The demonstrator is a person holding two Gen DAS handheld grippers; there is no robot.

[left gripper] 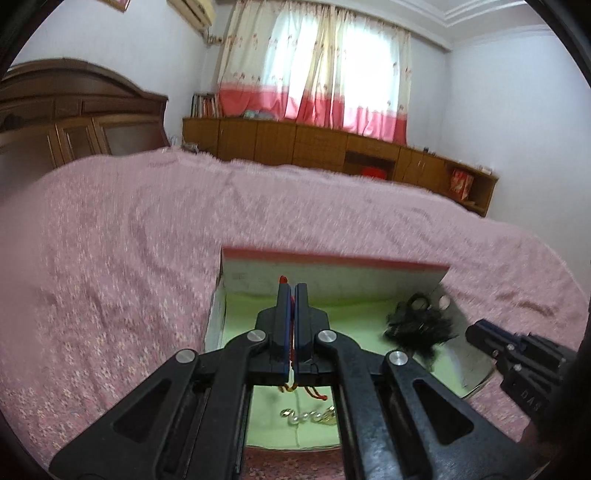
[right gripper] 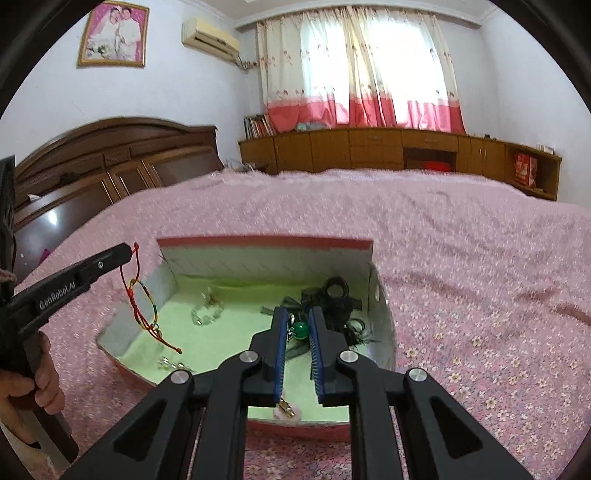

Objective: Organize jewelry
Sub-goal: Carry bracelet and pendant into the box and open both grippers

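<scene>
You have a pink flowered bedspread [right gripper: 461,258] filling the middle and lower frame in both views. At the left stands a dark wooden headboard [right gripper: 110,162]. Along the far wall a low run of wooden cabinets [right gripper: 369,147] crosses the frame, with books [right gripper: 258,126] at its left end and a red box [right gripper: 526,169] in an open shelf at its right. Above them hang curtains [right gripper: 362,70], white over pink. Upper left, you see a framed photograph [right gripper: 113,35] and an air conditioner [right gripper: 210,37].
</scene>
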